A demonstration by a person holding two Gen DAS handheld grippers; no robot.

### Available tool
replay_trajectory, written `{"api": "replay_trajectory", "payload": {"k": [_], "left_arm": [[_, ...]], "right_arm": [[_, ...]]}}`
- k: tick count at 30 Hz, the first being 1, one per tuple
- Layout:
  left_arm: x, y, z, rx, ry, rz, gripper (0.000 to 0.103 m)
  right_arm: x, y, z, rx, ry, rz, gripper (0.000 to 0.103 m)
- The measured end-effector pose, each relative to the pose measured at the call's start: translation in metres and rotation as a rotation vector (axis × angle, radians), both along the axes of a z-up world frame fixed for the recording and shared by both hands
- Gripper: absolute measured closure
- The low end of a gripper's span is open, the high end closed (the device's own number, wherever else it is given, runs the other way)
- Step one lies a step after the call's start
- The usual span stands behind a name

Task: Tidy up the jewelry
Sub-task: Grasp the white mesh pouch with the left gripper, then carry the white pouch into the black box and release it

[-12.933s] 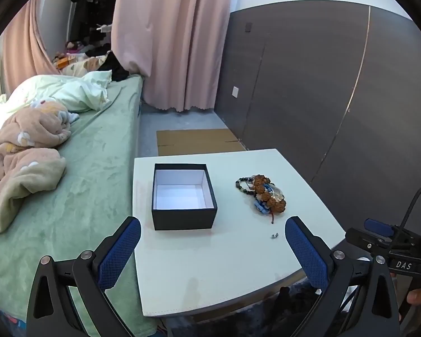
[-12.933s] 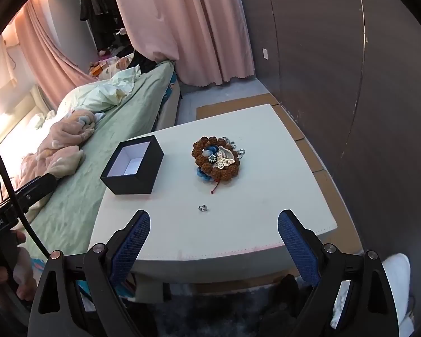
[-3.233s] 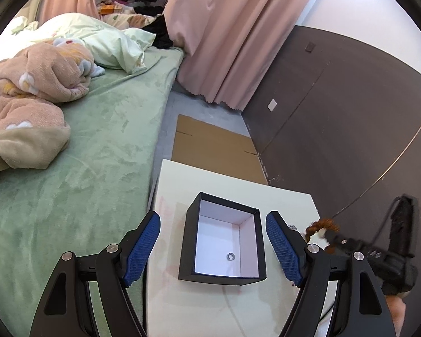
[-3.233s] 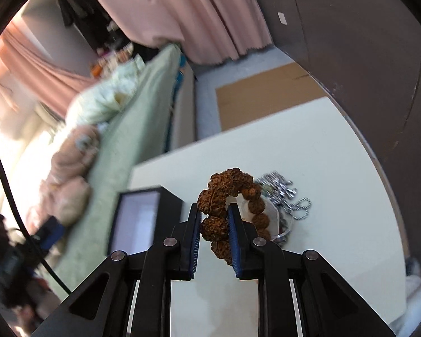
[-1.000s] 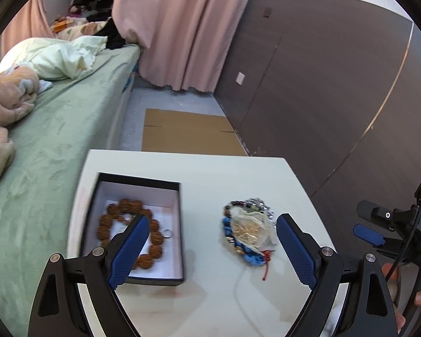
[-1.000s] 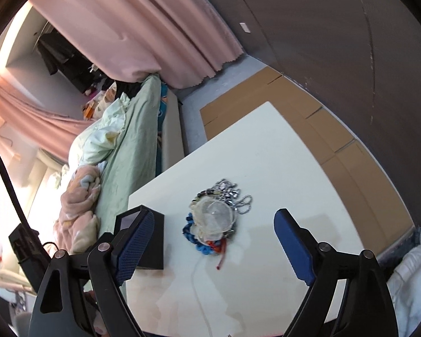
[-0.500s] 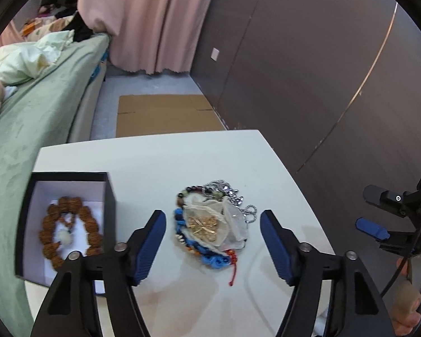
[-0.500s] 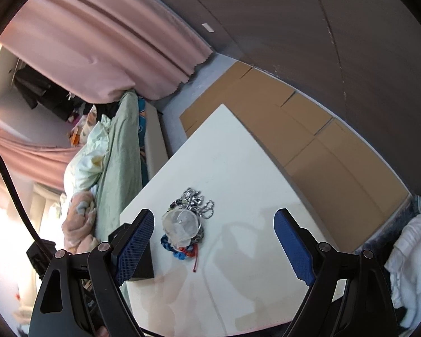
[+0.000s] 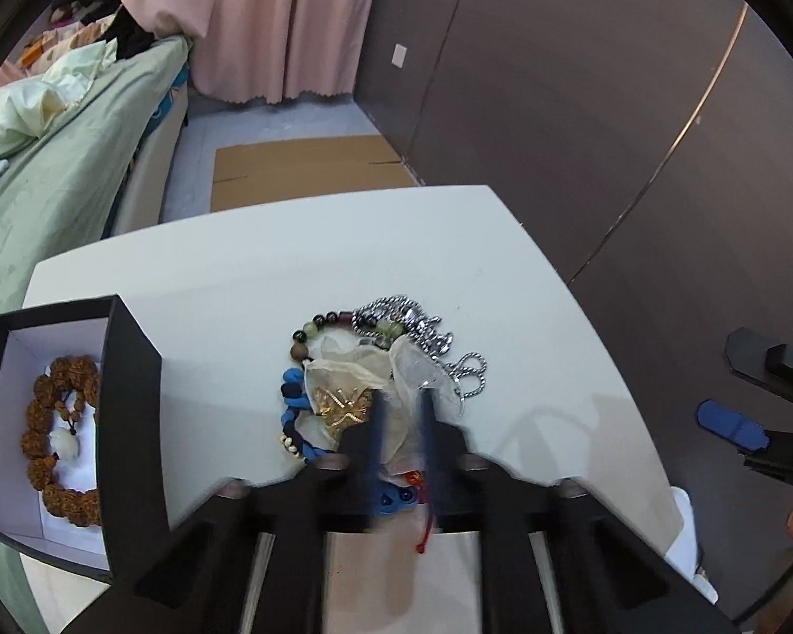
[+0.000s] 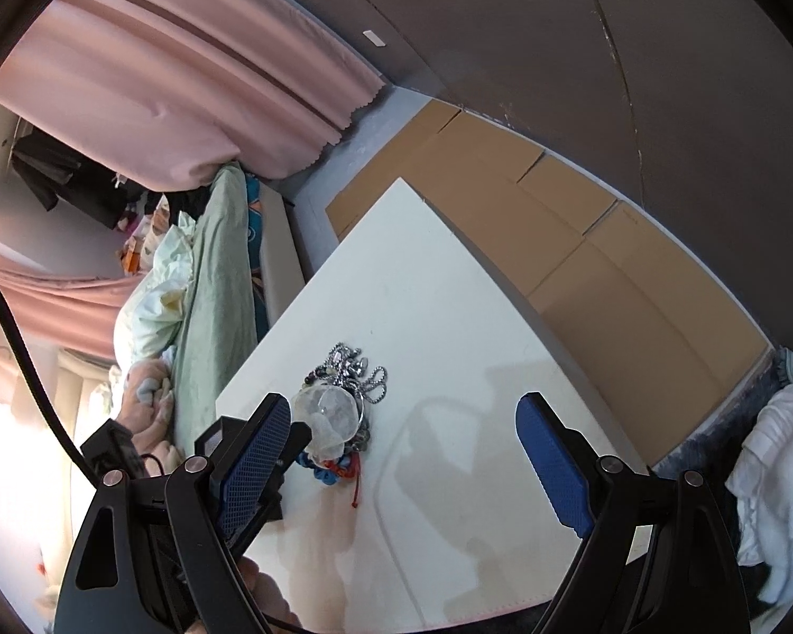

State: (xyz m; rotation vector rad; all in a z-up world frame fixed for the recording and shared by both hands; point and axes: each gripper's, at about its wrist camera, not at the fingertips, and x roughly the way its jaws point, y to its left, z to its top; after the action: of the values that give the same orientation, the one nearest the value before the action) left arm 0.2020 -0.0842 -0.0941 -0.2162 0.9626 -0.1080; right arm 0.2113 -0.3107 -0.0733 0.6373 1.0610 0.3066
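Observation:
A pile of jewelry lies mid-table: a sheer organza pouch (image 9: 365, 385) with gold pieces, a blue bead bracelet (image 9: 293, 396), a dark bead bracelet (image 9: 317, 325) and a silver chain (image 9: 423, 327). My left gripper (image 9: 400, 422) is nearly shut, its blurred blue fingers closing on the pouch's near part. The black box (image 9: 132, 401) at left holds the brown bead bracelet (image 9: 61, 438). My right gripper (image 10: 412, 454) is open and empty, held back from the table; the pouch (image 10: 328, 417) and the chain (image 10: 357, 370) show in its view.
The white table (image 9: 317, 264) stands between a green bed (image 9: 53, 179) at left and a dark wall panel (image 9: 581, 132) at right. Flat cardboard (image 9: 301, 169) lies on the floor beyond. White cloth (image 10: 777, 465) lies on the floor at right.
My left gripper moved down onto the pile and closed from wide open to nearly shut around the pouch. My right gripper stayed open and tilted further away.

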Motion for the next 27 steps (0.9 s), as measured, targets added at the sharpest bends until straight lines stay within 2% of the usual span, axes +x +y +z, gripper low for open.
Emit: {"api": "replay_trajectory", "payload": {"k": [6, 21, 27], "left_arm": [[-0.012, 0.013, 0.025, -0.056, -0.100, 0.008, 0.103], [-0.035, 0.053, 0.072, -0.160, -0.235, 0.064, 0.103], [-0.048, 0.072, 0.089, -0.183, -0.294, 0.096, 0.103]], "right_arm": [[0.004, 0.010, -0.005, -0.010, 0.015, 0.031, 0.015], [0.004, 0.057, -0.011, -0.014, 0.003, 0.144, 0.016], [0.006, 0.085, -0.015, -0.033, 0.007, 0.209, 0.026]]}}
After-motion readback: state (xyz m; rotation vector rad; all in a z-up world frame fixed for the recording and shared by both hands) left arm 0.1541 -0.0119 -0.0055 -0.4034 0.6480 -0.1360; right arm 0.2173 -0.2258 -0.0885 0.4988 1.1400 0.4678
